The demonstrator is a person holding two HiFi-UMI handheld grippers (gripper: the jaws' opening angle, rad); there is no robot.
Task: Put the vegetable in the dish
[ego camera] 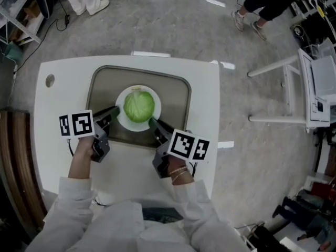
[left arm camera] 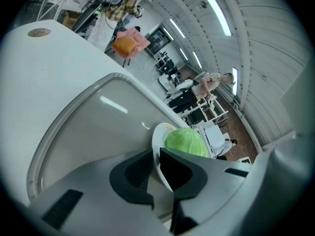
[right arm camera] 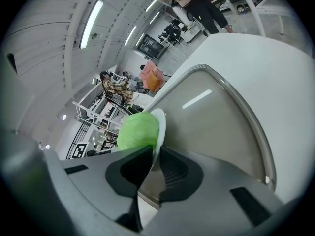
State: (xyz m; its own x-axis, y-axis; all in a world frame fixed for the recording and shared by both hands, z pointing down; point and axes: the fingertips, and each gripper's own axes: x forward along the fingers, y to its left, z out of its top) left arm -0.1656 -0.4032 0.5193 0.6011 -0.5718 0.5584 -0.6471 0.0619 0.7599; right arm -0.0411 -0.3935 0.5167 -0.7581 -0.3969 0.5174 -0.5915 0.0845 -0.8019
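Note:
A round green cabbage (ego camera: 139, 106) lies on a white plate (ego camera: 128, 125), which rests in the grey tray (ego camera: 176, 96) on the white table (ego camera: 58, 119). My left gripper (ego camera: 116, 111) is shut on the plate's left rim. My right gripper (ego camera: 153, 123) is shut on its near right rim. In the left gripper view the plate's edge (left arm camera: 158, 134) runs between the jaws of the left gripper (left arm camera: 156, 157), with the cabbage (left arm camera: 186, 142) just beyond. In the right gripper view the rim (right arm camera: 160, 124) passes between the jaws of the right gripper (right arm camera: 153, 159), and the cabbage (right arm camera: 138, 130) sits to the left.
The tray (left arm camera: 93, 127) has a raised rim all round. The table has a small round hole (ego camera: 50, 80) at its far left corner. A white metal rack (ego camera: 312, 88) stands on the floor to the right. A person's legs (ego camera: 265, 4) show at the far right.

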